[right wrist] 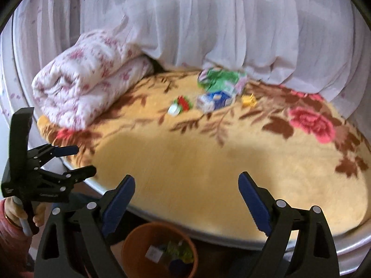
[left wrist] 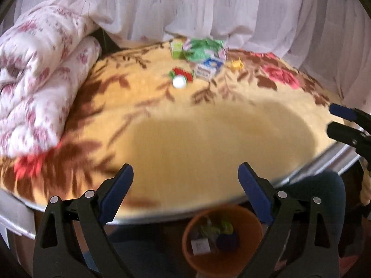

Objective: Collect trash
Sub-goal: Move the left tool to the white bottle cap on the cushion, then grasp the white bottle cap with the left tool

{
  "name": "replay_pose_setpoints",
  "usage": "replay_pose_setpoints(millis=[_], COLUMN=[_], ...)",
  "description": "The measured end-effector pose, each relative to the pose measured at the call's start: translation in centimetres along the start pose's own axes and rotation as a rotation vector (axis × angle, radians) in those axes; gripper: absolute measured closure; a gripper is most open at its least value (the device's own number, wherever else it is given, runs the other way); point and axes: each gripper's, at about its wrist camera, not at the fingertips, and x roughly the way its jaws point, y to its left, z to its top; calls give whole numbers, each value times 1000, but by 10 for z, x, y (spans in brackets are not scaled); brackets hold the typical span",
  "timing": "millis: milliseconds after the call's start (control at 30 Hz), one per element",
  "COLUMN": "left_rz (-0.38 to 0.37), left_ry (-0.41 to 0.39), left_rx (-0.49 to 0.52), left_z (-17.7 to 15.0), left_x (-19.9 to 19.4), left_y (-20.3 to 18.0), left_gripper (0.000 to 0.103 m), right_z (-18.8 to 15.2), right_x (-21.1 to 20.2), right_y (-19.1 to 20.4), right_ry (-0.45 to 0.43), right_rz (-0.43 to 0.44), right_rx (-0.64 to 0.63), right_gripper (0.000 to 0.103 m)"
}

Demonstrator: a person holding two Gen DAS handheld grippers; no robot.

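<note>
Left gripper [left wrist: 185,180] jaws wide, empty, right gripper [right wrist: 186,190] likewise

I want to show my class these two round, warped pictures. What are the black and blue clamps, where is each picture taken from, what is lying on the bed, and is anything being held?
No machine here: a person holds a clamp-like tool in each hand. Each tool carries a wide-angle camera looking along its two fingers, hence the warped edges. One picture comes from the left hand-held gripper, the other from the right hand-held gripper; each tool also appears at the edge of the other's picture. Both stand open and hold nothing. On the flowered blanket lie leftover trash pieces: a green wrapper, a blue and white carton, a red and green piece with a white cap and a small yellow scrap. A rolled quilt lies nearby. Below the bed's edge stands an orange bin already holding some trash.
</note>
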Motion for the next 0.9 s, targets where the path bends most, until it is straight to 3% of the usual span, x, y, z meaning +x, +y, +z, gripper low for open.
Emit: replay_pose_setpoints(millis=[233,500,667,733,833,900], left_rz=[-8,-23,-18,-10,3,-3], left_ry=[-52,25,103,126,160,190], left_rx=[24,39,30,36,57,57], left_z=[57,112,132,139,143,143], left_x=[60,156,194,205,217,225], left_y=[10,20,24,24,24,25], left_gripper=[14,14,14,17,35,55], right_z=[22,24,25,26,26,26], right_x=[15,40,53,59,66,69], right_y=[-18,-43,-54,-58,-61,-62], right_ry=[-17,26,48,54,62,67], right_rz=[14,16,13,14,17,19], right_rx=[52,107,130,137,145,148], right_gripper=[14,14,14,14,14,14])
